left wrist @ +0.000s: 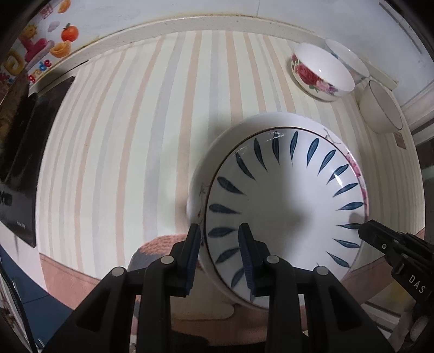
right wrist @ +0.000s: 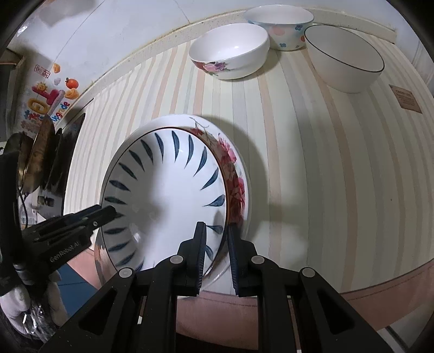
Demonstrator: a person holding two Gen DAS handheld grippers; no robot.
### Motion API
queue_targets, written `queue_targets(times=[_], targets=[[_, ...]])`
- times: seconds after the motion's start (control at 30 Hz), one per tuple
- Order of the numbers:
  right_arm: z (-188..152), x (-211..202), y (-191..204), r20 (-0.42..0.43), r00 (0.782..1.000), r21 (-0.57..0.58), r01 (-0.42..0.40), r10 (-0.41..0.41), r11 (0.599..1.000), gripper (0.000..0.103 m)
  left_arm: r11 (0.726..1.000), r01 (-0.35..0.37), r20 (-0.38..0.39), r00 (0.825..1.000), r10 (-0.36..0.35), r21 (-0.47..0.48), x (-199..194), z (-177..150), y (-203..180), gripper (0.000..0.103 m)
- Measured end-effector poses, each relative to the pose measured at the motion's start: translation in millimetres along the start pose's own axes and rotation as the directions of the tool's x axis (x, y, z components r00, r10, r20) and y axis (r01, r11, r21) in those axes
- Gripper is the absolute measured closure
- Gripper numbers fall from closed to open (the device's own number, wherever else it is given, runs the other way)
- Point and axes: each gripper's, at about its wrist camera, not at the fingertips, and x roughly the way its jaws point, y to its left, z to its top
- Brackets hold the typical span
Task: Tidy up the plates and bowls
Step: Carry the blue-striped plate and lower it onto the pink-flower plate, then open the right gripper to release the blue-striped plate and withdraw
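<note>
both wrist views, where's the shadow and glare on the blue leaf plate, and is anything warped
Left wrist view: dark shadow across the blue leaf plate centre, small glare streak near its right rim; the striped tablecloth bends with the fisheye. Right wrist view: shadow down the plate's middle, glare at its lower left rim.

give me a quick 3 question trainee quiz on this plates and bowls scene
1. True or false: both grippers grip the same plate.
2. How many bowls stand at the back of the table? A two, B three, C five.
3. What lies directly under the blue-leaf plate?

Key:
1. True: the left gripper and right gripper clamp opposite rims of the blue-leaf plate.
2. B: rose bowl, spotted bowl, dark-rimmed bowl.
3. A floral plate on the striped table.
</note>
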Motion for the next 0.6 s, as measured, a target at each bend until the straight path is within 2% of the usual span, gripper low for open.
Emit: queue_targets(times=[0.2, 0.37, 0.6], targets=[[-10.3, -39.2, 14.6, 0.022, 1.000, -0.035, -0.008, 0.008, 0.999, 0.085, 1.000, 0.027, 0.042, 0.999, -0.027, -0.012, -47.4, -12.5, -4.7, 0.076], [-22.4, -95.1, 35.4, 0.071, 0.997, -0.094, -0.020, 0.027, 0.995, 0.085, 0.999, 0.035, 0.113, 0.993, -0.035, 0.001, -103.4, -23.3, -16.8, 0.076], [-42.4, -169.3, 53.9, 0.150, 0.987, -0.153, -0.030, 0.053, 0.988, 0.072, 0.999, 0.041, 0.173, 0.984, -0.037, -0.017, -160.3, -47.4, -22.0, 0.076]])
